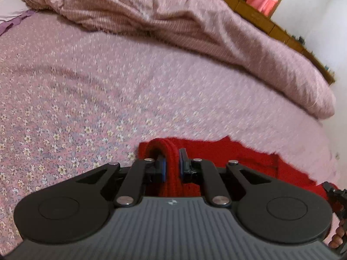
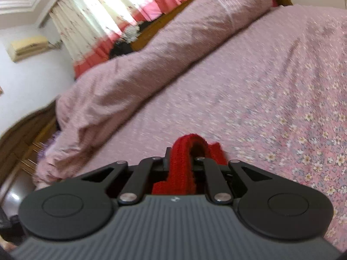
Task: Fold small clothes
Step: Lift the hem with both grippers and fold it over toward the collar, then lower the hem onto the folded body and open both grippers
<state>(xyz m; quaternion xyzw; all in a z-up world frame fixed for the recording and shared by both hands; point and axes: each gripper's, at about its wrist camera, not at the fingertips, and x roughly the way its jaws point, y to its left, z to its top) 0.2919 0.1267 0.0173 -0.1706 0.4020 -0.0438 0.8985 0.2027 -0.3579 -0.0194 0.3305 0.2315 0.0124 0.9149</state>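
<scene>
The left gripper (image 1: 172, 164) is pinching a doubled ridge of the red knitted garment (image 1: 238, 151), low and centre in the left wrist view. The right gripper (image 2: 181, 162) is pinching another ridge of the same garment (image 2: 184, 173), low and centre in its own view. The rest of the garment is spreading toward the lower right of the left view, over the flowered bedsheet (image 1: 86, 99). The knit is looking soft, light and stretchy, so it is likely sagging between the grips. Holding thick edge ribbing is advisable; thin single layers may slip.
</scene>
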